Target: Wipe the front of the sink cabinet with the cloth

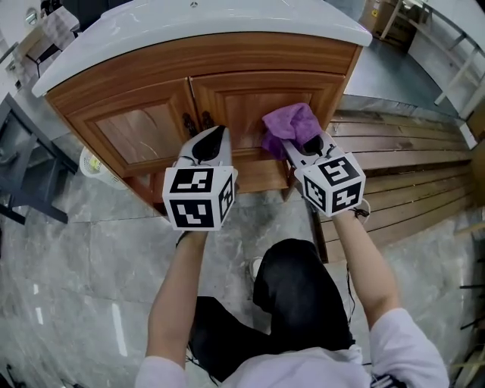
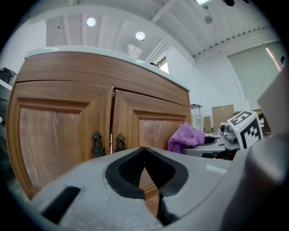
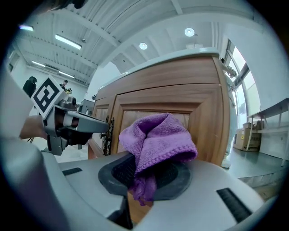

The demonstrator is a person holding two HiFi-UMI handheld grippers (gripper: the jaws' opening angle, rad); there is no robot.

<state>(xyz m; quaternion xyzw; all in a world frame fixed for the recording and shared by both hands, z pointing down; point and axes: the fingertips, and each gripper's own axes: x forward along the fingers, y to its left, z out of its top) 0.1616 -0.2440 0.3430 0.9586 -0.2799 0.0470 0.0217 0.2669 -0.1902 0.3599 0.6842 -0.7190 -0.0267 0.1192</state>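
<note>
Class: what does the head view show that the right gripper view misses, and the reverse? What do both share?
Only the head view shows the person's forearms, the grey floor and the wooden planks. Only the right gripper view shows ceiling lights and the jaws of the right gripper shut on the purple cloth. Both show cloth, cabinet and left gripper.

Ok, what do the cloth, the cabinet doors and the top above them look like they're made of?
Cloth: purple microfibre or terry by the look, fuzzy looped pile with a stitched edge. Cabinet doors: wood or wood veneer, visible grain, satin varnish sheen. Top: white, smooth and glossy, likely ceramic or moulded stone; cannot tell which.
</note>
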